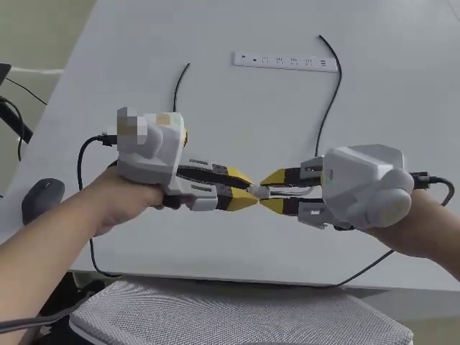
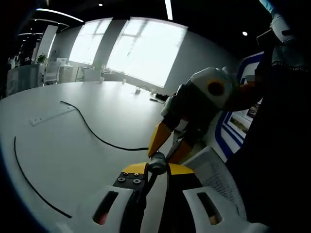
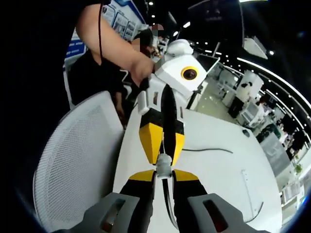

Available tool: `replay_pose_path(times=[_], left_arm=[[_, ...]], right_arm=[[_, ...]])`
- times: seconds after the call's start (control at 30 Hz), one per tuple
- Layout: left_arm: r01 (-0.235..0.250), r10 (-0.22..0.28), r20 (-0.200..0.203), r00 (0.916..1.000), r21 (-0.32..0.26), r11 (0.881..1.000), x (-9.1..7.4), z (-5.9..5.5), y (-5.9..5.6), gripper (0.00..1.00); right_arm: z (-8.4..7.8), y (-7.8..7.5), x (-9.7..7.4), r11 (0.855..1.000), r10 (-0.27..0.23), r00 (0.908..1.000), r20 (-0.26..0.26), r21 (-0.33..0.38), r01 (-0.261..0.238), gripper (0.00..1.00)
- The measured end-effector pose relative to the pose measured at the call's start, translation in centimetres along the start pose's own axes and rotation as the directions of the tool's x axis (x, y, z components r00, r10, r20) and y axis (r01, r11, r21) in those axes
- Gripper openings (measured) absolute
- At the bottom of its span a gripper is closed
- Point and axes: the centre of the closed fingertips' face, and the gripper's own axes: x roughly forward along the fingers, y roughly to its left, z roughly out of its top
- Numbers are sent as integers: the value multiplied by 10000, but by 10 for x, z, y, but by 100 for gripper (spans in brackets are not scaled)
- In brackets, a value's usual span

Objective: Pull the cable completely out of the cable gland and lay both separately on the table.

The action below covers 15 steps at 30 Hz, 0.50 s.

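**Both grippers clamped where cable meets gland, above the table's near edge**

The left gripper [image 1: 246, 191] is closed on the cable gland [image 1: 256, 191]. The right gripper [image 1: 266, 191] meets it tip to tip, pinched on the cable [image 1: 291, 190] right against the gland. The rest of the cable runs back between the right jaws. Both things are held in the air over the table [image 1: 251, 115], close to its near edge. A power strip [image 1: 284, 62] lies toward the far edge. A mesh chair [image 1: 215, 316] stands below the near edge.
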Motion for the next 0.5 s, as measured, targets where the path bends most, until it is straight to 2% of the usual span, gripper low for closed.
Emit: replay_pose_path(times=[0.07,0.17,0.2,0.23,0.27,0.3,0.33,0.37,0.4,0.43,0.47,0.5], left_arm=[[-25,25,-40,10000,30,10000,0,-1,0,15],[-54,58,-108,9999,318,9995,1,-3,-1,15],[-56,60,-122,9999,354,9994,1,-3,-1,15],[-61,66,-126,9999,378,9993,1,-3,0,15],[-65,70,-116,9999,420,9991,1,-2,0,15],[-75,79,-86,9999,489,9988,2,-1,0,15],[-84,88,-68,9999,542,9985,2,-1,0,15],[-107,109,-24,9999,645,9979,2,1,0,15],[-118,117,21,9999,715,9974,3,2,-1,15],[-125,121,52,9999,775,9969,3,3,-1,15],[-143,138,68,9999,855,9962,3,3,-1,15],[-168,160,89,9998,943,9954,3,5,-2,15]], right_arm=[[0,1,-2,9997,174,9997,173,163,-177,13],[-3,3,-5,9881,495,9980,394,1437,-547,21],[-6,0,-7,9761,554,9973,472,2076,-641,21],[-6,2,-8,9571,825,9941,700,2725,-987,21],[-3,5,-11,9127,1244,9840,1274,3744,-1638,21],[-2,-1,-12,8995,1059,9834,1475,4073,-1579,20],[0,-6,-15,8769,1095,9744,1961,4426,-1876,20],[3,-3,-17,8451,1320,9657,2237,4837,-2276,20],[-1,-8,-17,8317,1251,9674,2200,5084,-2232,22],[-3,-11,-17,8270,1233,9683,2171,5168,-2212,22],[-2,-9,-18,7904,1556,9556,2501,5488,-2723,24],[1,-5,-20,7609,1815,9451,2716,5700,-3099,25]])
